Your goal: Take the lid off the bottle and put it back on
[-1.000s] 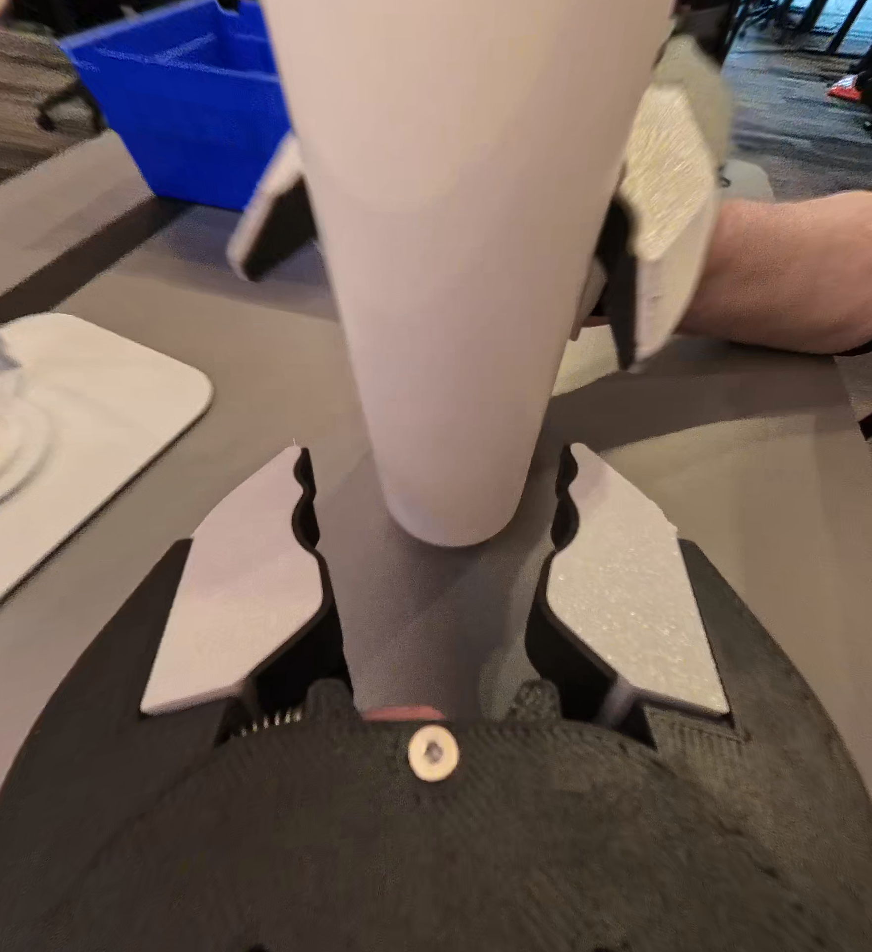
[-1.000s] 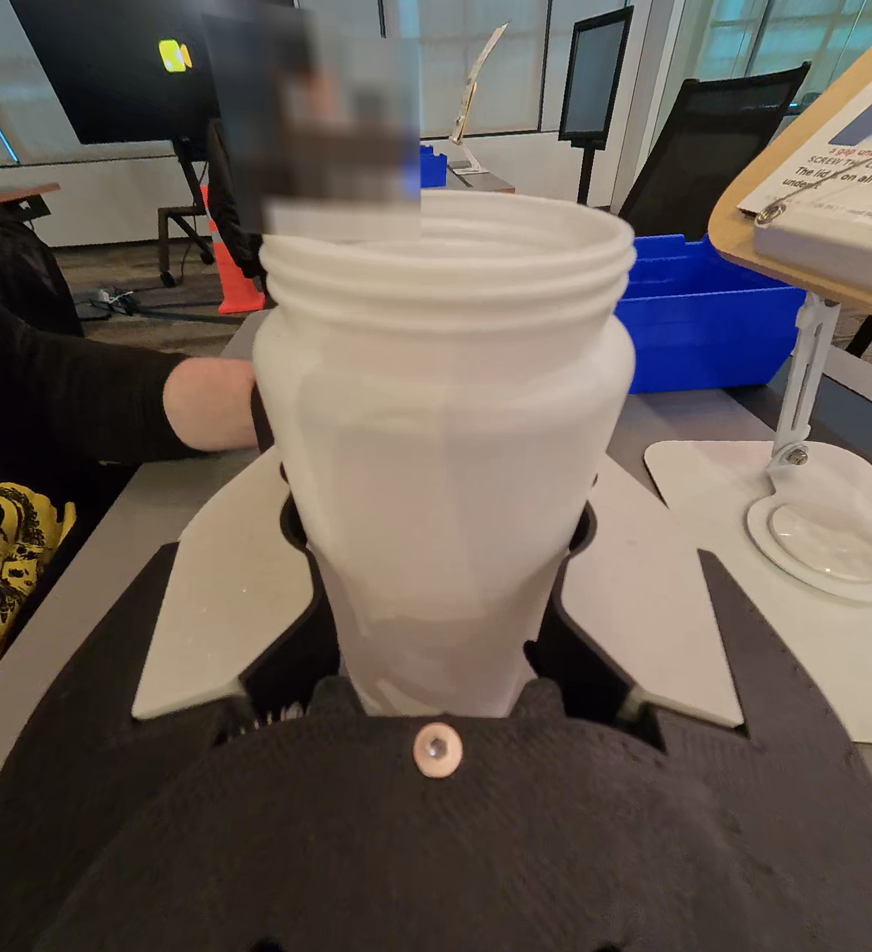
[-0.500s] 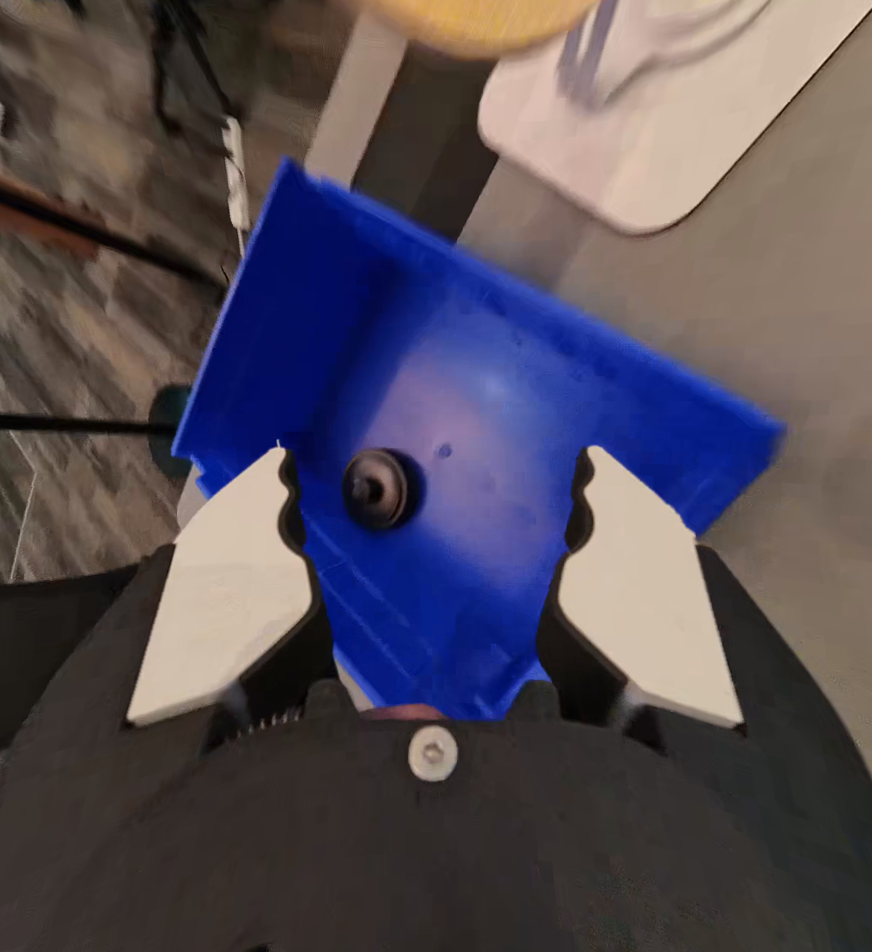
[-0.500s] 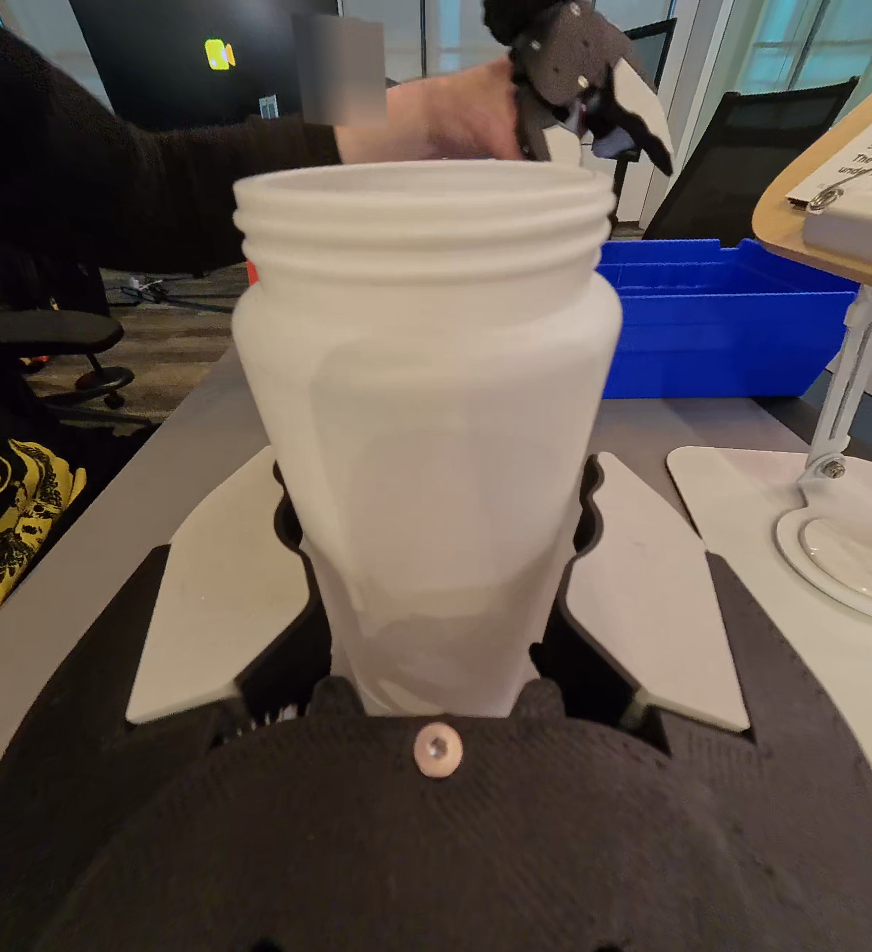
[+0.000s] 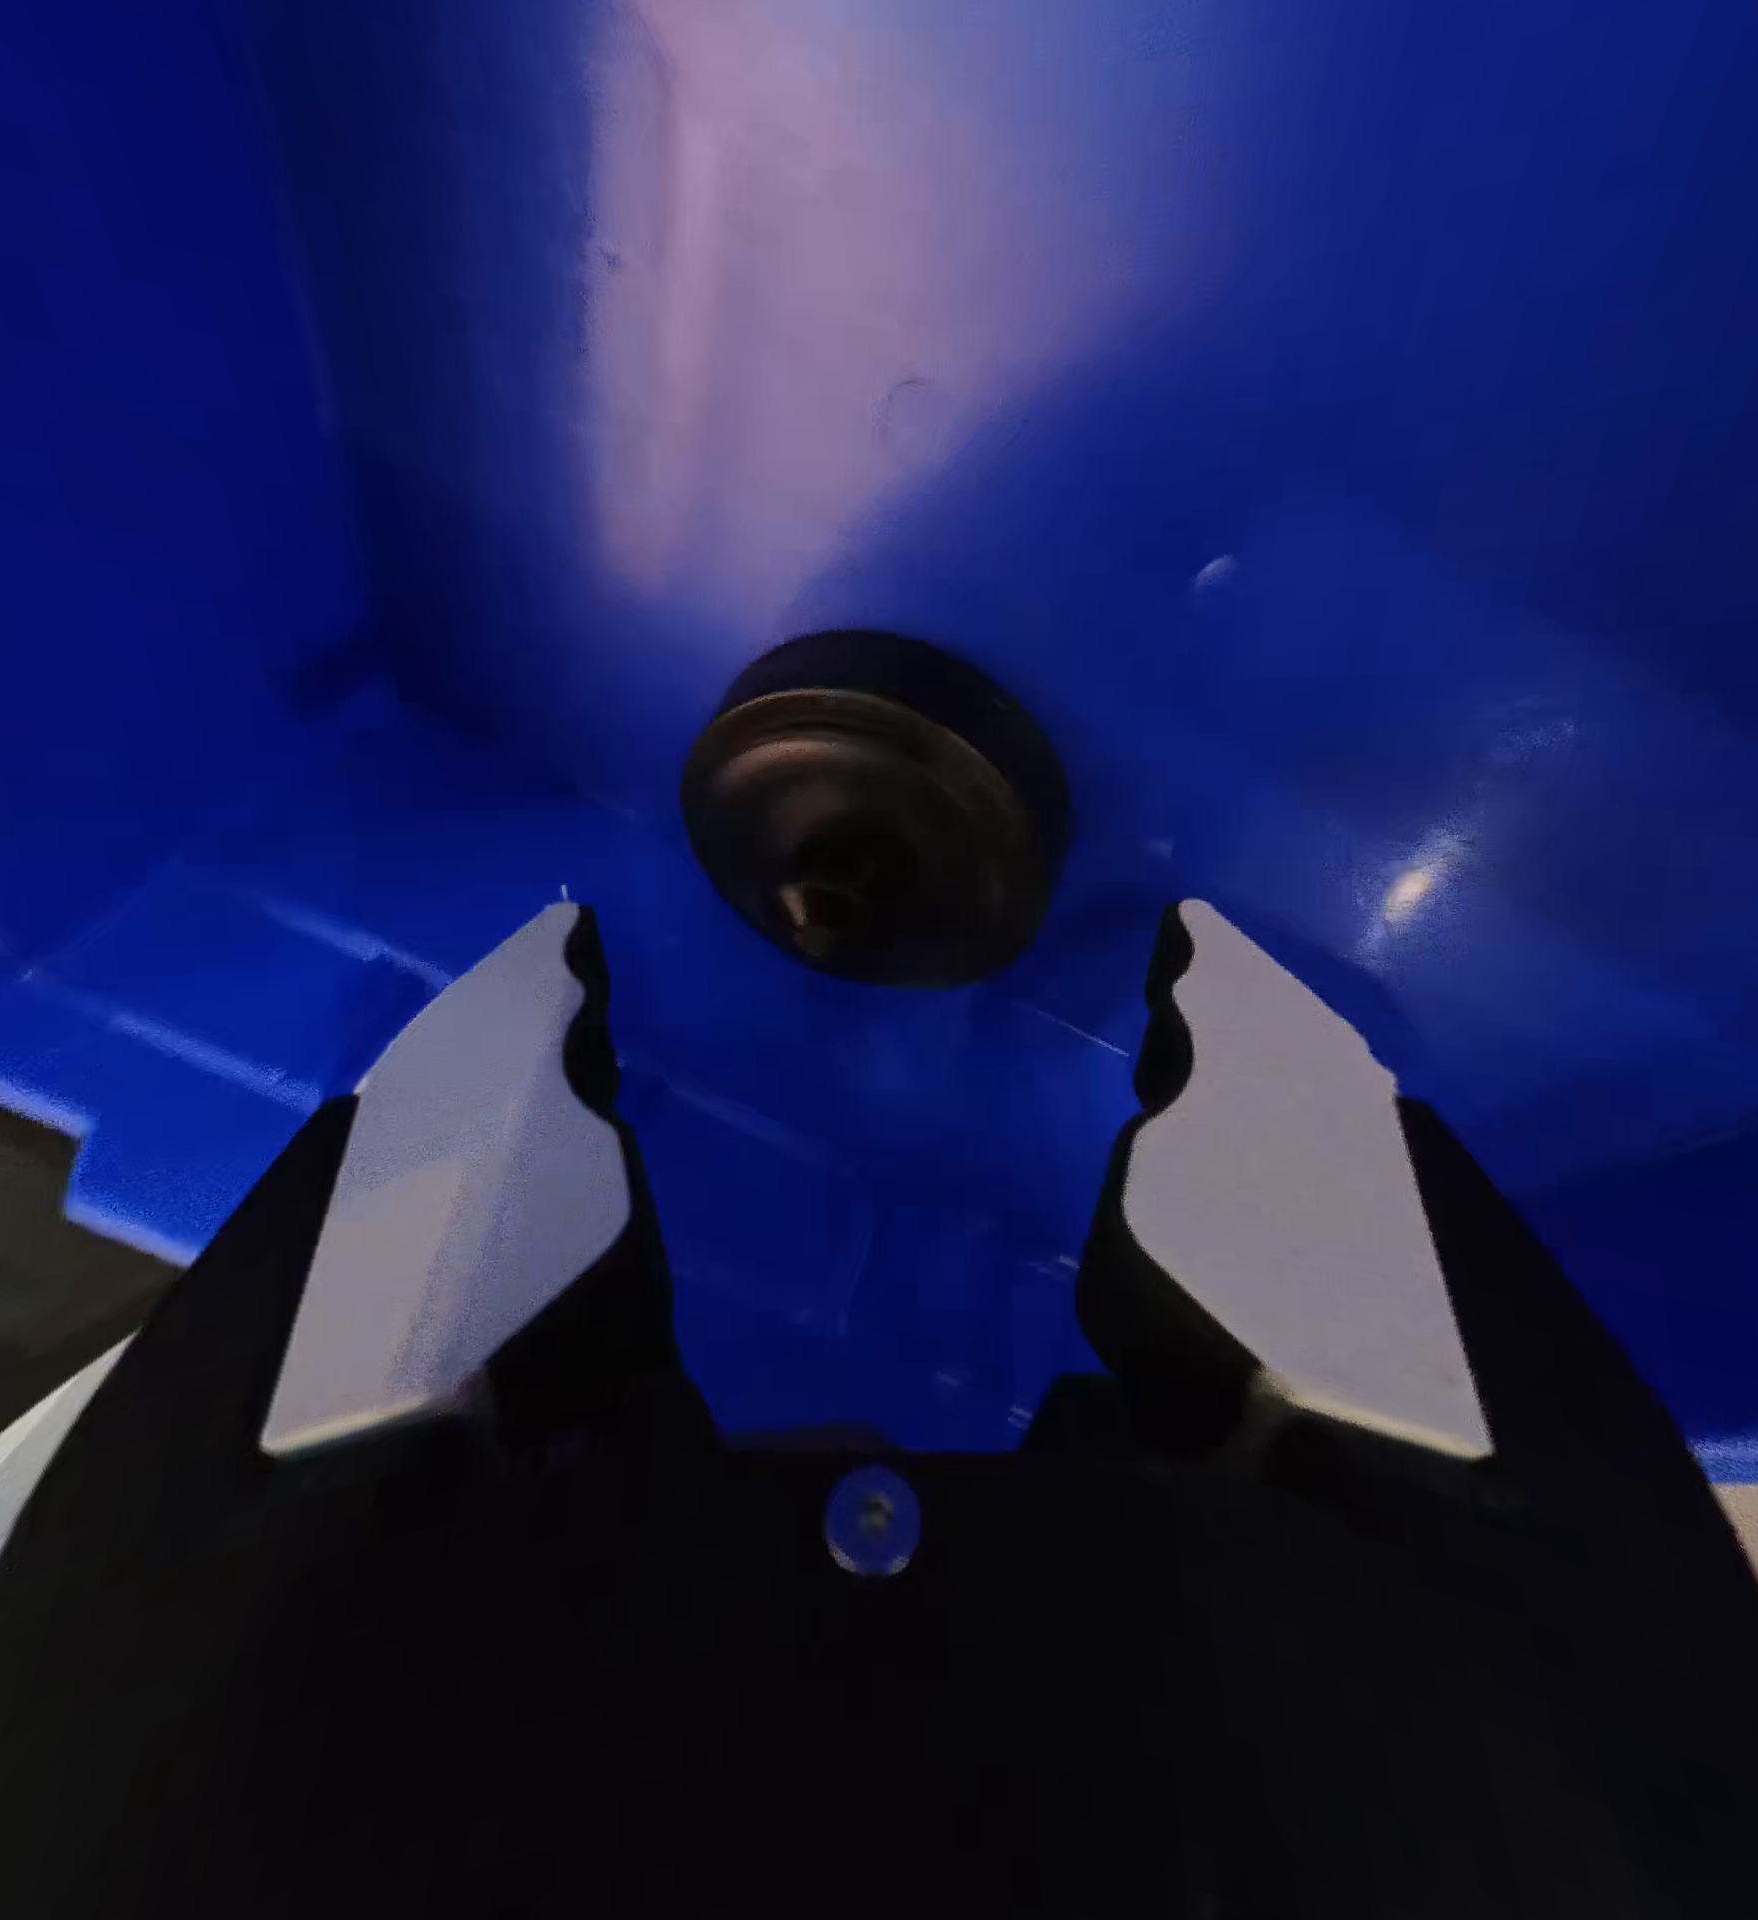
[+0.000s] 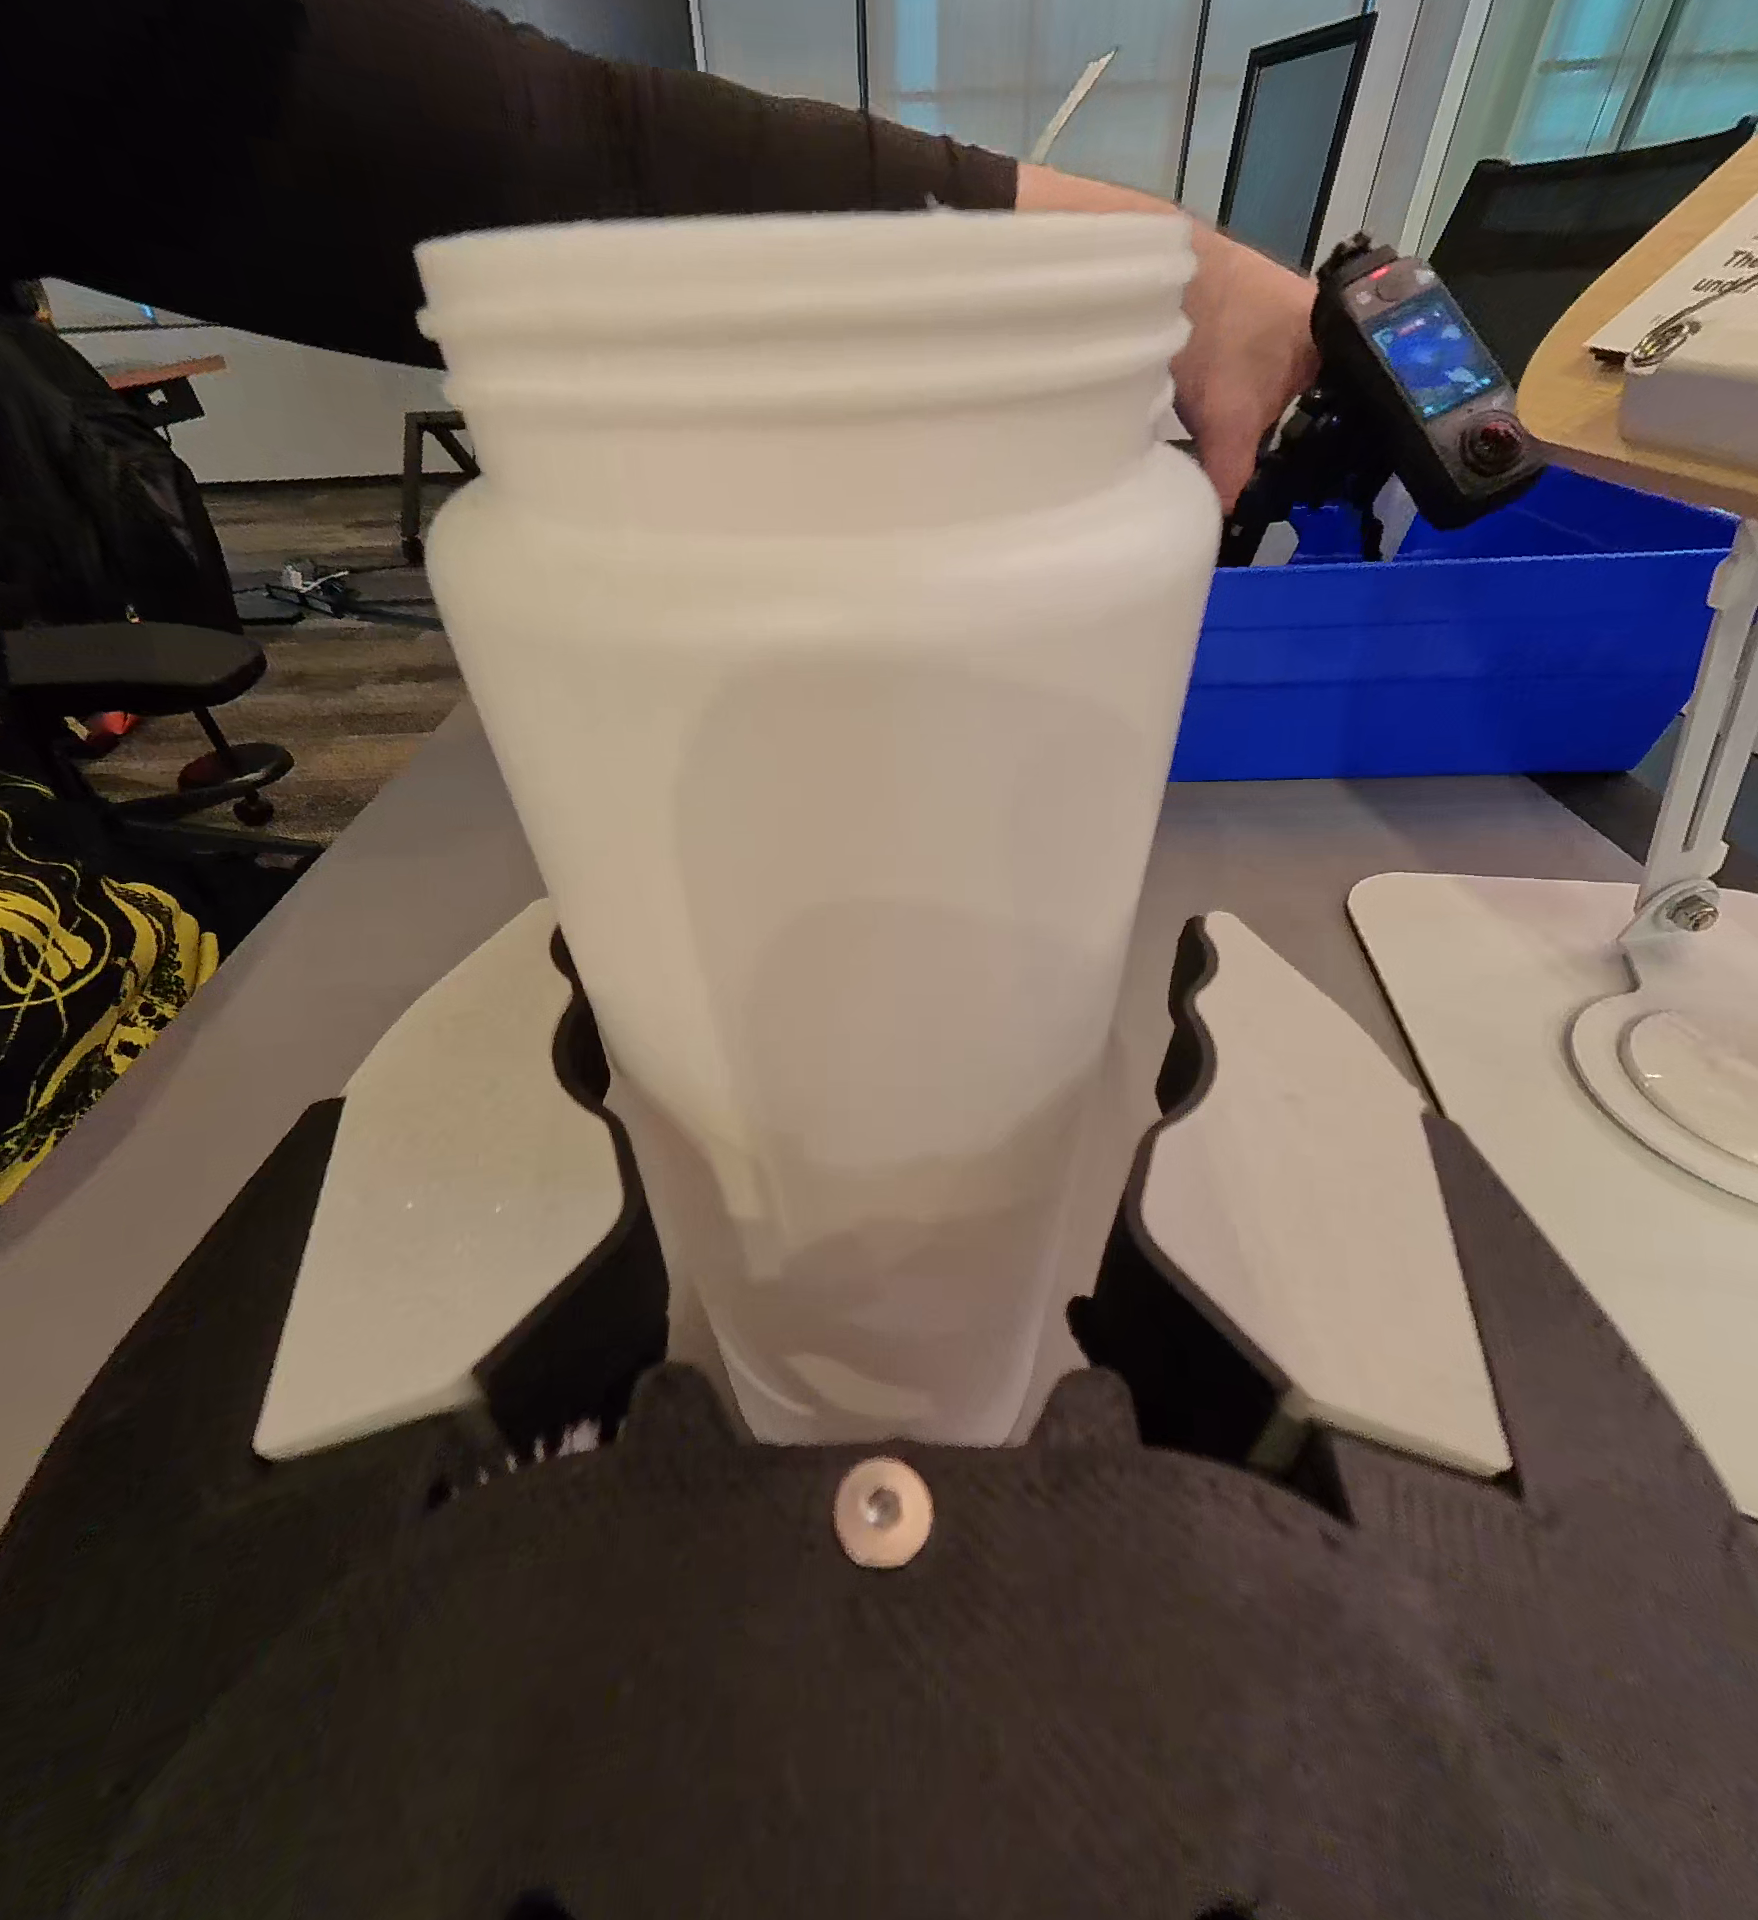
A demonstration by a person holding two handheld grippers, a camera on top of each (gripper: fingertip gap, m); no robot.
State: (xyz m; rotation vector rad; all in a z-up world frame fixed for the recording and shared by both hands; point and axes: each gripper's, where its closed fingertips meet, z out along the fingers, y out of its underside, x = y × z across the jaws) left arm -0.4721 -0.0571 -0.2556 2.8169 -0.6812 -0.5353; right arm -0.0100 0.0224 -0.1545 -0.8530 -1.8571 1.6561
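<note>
Left gripper (image 5: 870,935) now deep inside blue bin (image 5: 1374,520), closer than half a second ago; jaws spread, empty, dark lid (image 5: 870,810) on bin floor just ahead between the tips. Right gripper (image 6: 880,997) still clamped on white bottle (image 6: 823,644), upright, mouth uncapped, above grey tabletop (image 6: 1374,831).

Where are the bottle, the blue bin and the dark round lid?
bottle (image 6: 833,727): right wrist view, front wall.
blue bin (image 6: 1457,675): right wrist view, near side wall.
dark round lid (image 5: 854,821): left wrist view, centre face.
</note>
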